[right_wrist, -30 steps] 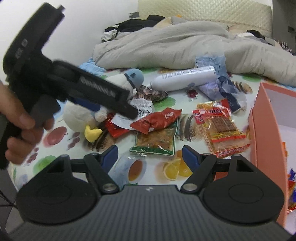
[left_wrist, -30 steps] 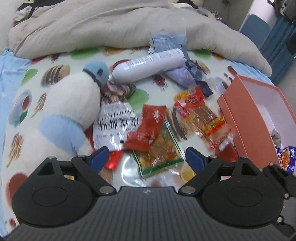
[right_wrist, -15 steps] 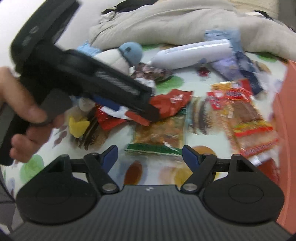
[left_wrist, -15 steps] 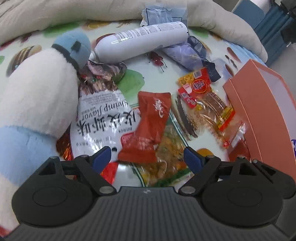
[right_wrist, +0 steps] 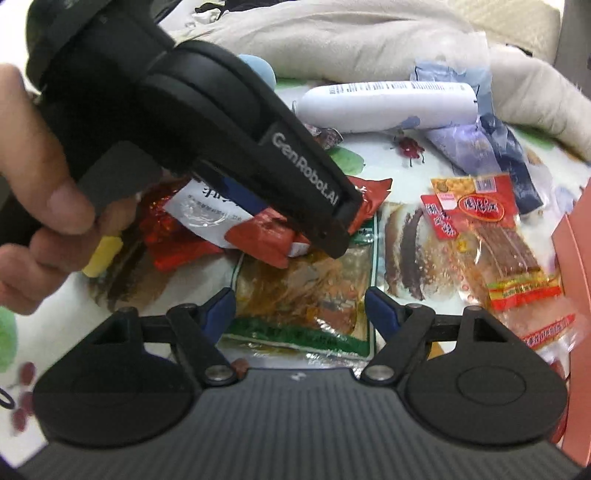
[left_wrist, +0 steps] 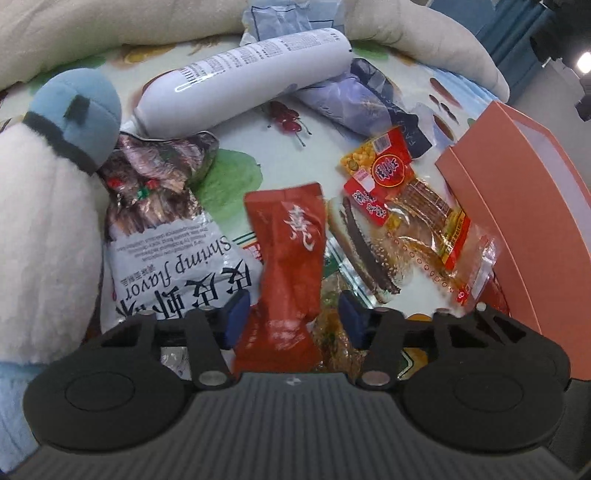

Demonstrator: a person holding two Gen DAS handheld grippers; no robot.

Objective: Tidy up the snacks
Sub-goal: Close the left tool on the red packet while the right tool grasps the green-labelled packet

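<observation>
Snack packs lie on a printed bedsheet. My left gripper [left_wrist: 293, 317] has its jaws around the near end of a red snack pack [left_wrist: 286, 258], still a little apart from its sides. The right wrist view shows the left gripper [right_wrist: 332, 229] lying over that red pack [right_wrist: 266, 232]. My right gripper [right_wrist: 300, 310] is open, above a green-edged clear pack [right_wrist: 306, 295]. A white shrimp-flavor bag [left_wrist: 173, 258] lies left; a red-and-yellow clear pack [left_wrist: 417, 206] lies right. An orange box [left_wrist: 517, 206] stands at the right.
A white plush toy with a blue cap [left_wrist: 44, 177] lies at the left. A white bottle [left_wrist: 258, 70] and bluish wrappers [left_wrist: 354, 96] lie farther back. A beige blanket [left_wrist: 110, 26] is bunched along the far side.
My left gripper has moved down and forward onto the red pack and its jaws have narrowed around it. My right gripper has come closer to the green-edged pack.
</observation>
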